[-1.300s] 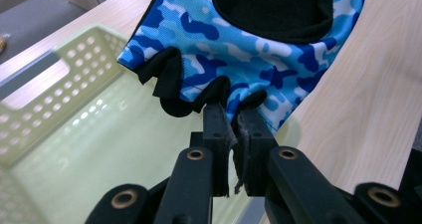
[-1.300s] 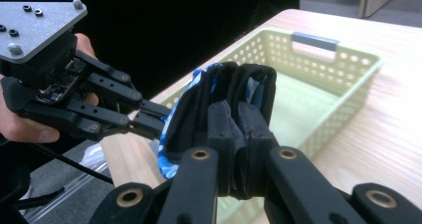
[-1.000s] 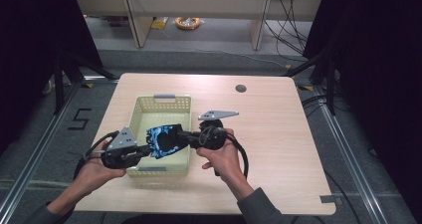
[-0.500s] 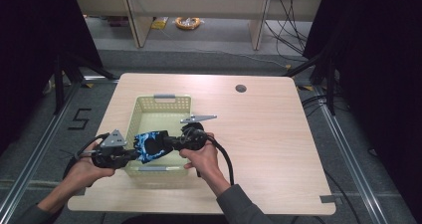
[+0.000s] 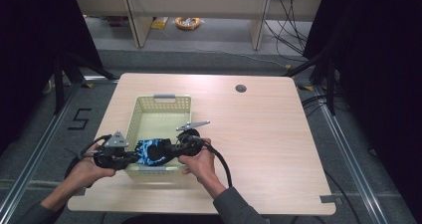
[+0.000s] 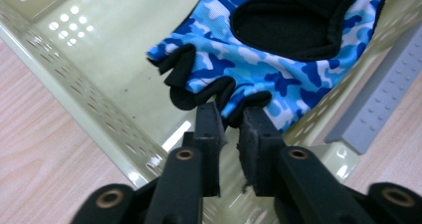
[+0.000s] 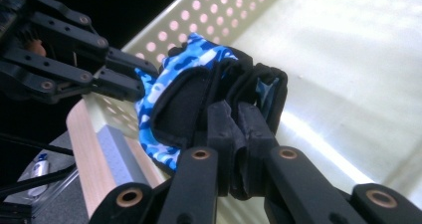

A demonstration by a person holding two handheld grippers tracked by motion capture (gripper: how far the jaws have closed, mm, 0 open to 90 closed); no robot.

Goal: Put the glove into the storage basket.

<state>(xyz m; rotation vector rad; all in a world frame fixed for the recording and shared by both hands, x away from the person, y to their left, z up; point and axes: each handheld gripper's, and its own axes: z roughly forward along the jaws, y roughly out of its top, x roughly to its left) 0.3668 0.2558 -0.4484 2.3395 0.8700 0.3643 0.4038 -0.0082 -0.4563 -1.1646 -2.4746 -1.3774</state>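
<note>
**Glove hanging between both tools over the basket's near end**

I am working from the left side of the high view across. My left tool [image 5: 130, 157] is sitting at the near left corner of the pale green basket [image 5: 164, 100], held by the left hand [image 5: 87, 168] at the worktop [image 5: 278, 149] edge. Its jaws have just been opening: in the left gripper view they are standing slightly spread, with a narrow gap between the pads, and the black finger edge of the blue camouflage glove [image 6: 278, 59] is lying right at their tips. I cannot tell whether the pads are touching the fabric there; they are not pinching it.

The glove [image 5: 151, 151] is stretching over the basket's near end, just inside the near wall with its grey handle [image 6: 378, 104].

To the right, my right tool [image 7: 238, 115] is pressing together on the glove's black cuff, the fabric bunching between its pads. The right hand [image 5: 199, 160] is gripping that tool just outside the basket's near right corner, its black cable [image 5: 224, 164] looping toward the forearm.
</note>
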